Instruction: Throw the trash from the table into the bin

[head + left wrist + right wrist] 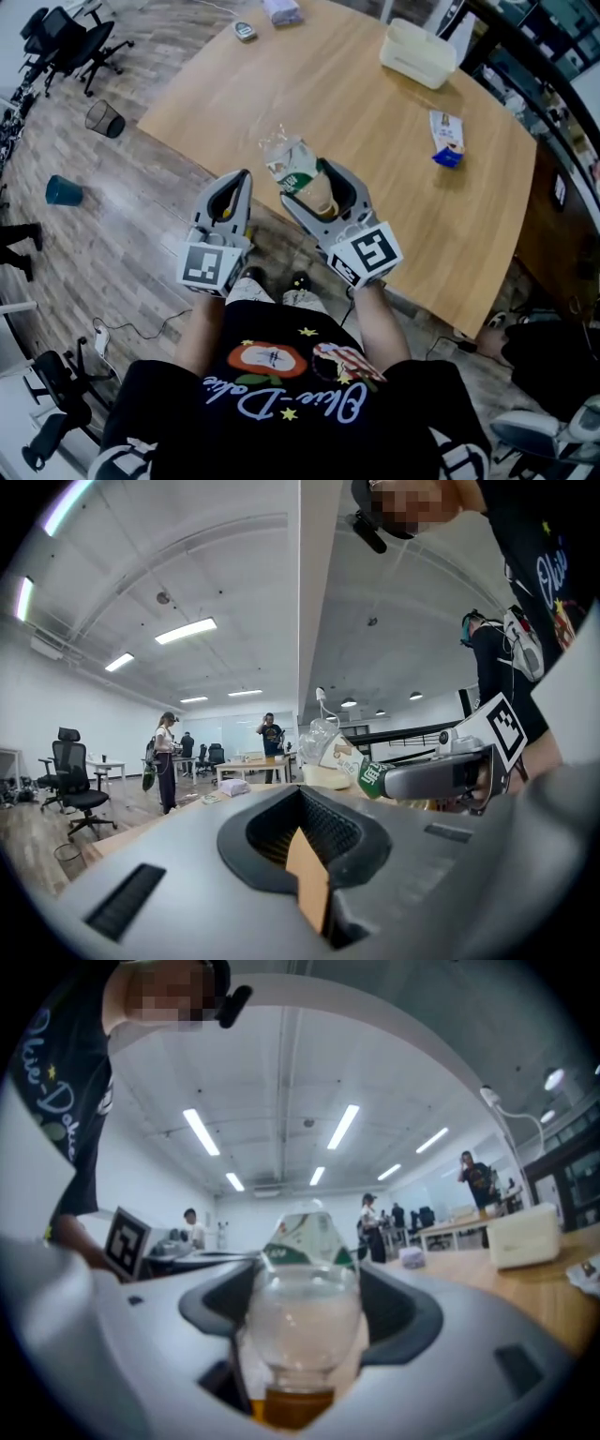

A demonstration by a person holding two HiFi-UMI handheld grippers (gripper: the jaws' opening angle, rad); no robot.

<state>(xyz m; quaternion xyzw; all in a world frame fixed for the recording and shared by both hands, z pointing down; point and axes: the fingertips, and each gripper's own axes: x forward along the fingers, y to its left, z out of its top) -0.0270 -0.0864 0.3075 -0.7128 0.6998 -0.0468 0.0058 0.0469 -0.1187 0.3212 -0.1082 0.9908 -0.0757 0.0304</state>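
Observation:
A crumpled clear plastic bottle (289,161) with a green-and-white label is held over the near edge of the wooden table (375,141). My right gripper (317,189) is shut on it. In the right gripper view the bottle (305,1312) fills the gap between the jaws, neck end towards the camera. My left gripper (234,187) hangs just left of it over the floor, jaws together and holding nothing. From the left gripper view (305,855) the bottle (330,752) and the right gripper (441,775) show to the right.
A black mesh bin (104,118) stands on the floor at far left, with a teal tub (64,190) nearer. On the table lie a blue snack packet (447,139), a white box (417,53), a small item (246,31) and white tissues (281,9). Office chairs stand around.

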